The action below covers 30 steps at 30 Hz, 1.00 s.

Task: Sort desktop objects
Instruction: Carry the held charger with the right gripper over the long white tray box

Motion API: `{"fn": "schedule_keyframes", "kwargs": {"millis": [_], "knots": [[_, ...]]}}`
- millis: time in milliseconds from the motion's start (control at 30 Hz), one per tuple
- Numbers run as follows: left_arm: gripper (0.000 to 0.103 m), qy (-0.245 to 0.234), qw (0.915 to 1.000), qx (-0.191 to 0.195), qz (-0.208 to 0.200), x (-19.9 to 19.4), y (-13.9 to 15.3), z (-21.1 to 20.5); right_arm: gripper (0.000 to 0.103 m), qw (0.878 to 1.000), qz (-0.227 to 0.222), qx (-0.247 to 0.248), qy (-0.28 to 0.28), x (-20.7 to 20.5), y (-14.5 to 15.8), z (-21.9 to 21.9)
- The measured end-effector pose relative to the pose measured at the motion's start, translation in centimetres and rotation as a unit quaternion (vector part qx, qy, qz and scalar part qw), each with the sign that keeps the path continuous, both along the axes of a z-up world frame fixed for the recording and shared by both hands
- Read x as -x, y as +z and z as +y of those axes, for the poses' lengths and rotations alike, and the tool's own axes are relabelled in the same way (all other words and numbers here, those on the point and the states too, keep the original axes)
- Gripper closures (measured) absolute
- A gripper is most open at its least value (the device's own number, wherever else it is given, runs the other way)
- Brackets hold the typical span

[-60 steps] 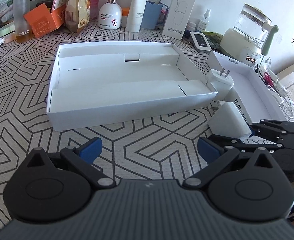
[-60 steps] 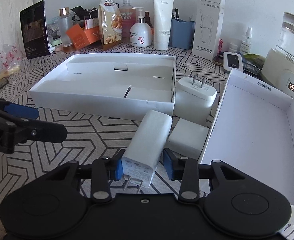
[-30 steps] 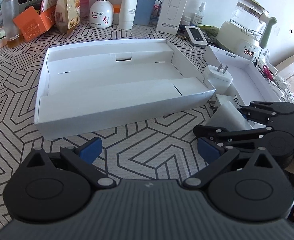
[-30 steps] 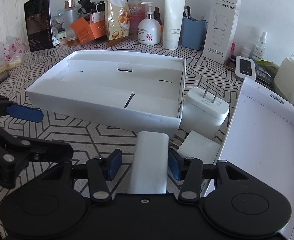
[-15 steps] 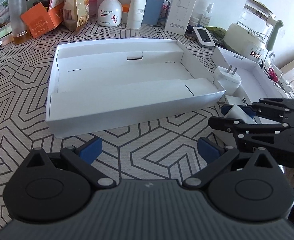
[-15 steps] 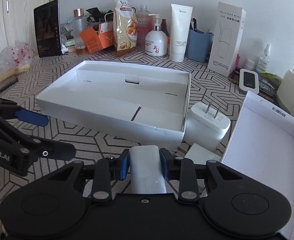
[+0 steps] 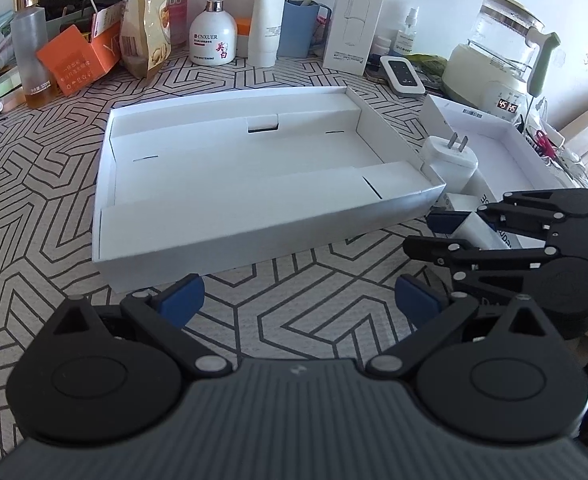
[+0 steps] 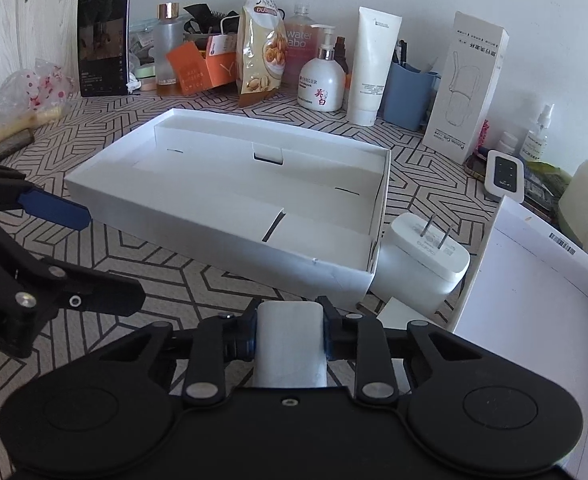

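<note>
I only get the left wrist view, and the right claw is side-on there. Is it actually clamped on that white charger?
Observer: Yes. In the right wrist view the right claw is shut on the white charger, with a blue pad pressed against each side.
Operator: Anything past my left edge that I should avoid?
Observer: A black tablet stands upright at the back of the table, and a red-dotted plastic bag lies beside it.

pump bottle: "cnxuer"; pink bottle: "water" (partly hidden); kettle base display: "45 45".
</note>
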<state>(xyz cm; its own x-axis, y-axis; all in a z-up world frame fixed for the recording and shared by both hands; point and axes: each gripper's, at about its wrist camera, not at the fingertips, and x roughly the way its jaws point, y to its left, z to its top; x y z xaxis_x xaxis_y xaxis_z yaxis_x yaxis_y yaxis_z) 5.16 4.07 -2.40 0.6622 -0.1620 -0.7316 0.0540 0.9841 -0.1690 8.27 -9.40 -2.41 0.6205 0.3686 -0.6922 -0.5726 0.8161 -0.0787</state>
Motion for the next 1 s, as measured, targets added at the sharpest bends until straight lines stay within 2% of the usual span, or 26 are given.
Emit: {"fn": "schedule_keyframes", "kwargs": {"millis": [167,567,1000], "knots": [[0.000,0.004,1.0000,0.003,-0.001,0.1,0.1,0.2,0.072,1.000,0.004,-0.025,-0.003,0.1,0.5,-0.5],[0.000,0.004,1.0000,0.007,0.001,0.6,0.0,0.2,0.072,0.999,0.005,-0.047,0.004,0.8,0.7,-0.7],[0.000,0.014,0.9998,0.011,0.006,0.6,-0.3,0.9,0.072,0.999,-0.011,-0.046,0.020,0.8,2.2,0.2]]}}
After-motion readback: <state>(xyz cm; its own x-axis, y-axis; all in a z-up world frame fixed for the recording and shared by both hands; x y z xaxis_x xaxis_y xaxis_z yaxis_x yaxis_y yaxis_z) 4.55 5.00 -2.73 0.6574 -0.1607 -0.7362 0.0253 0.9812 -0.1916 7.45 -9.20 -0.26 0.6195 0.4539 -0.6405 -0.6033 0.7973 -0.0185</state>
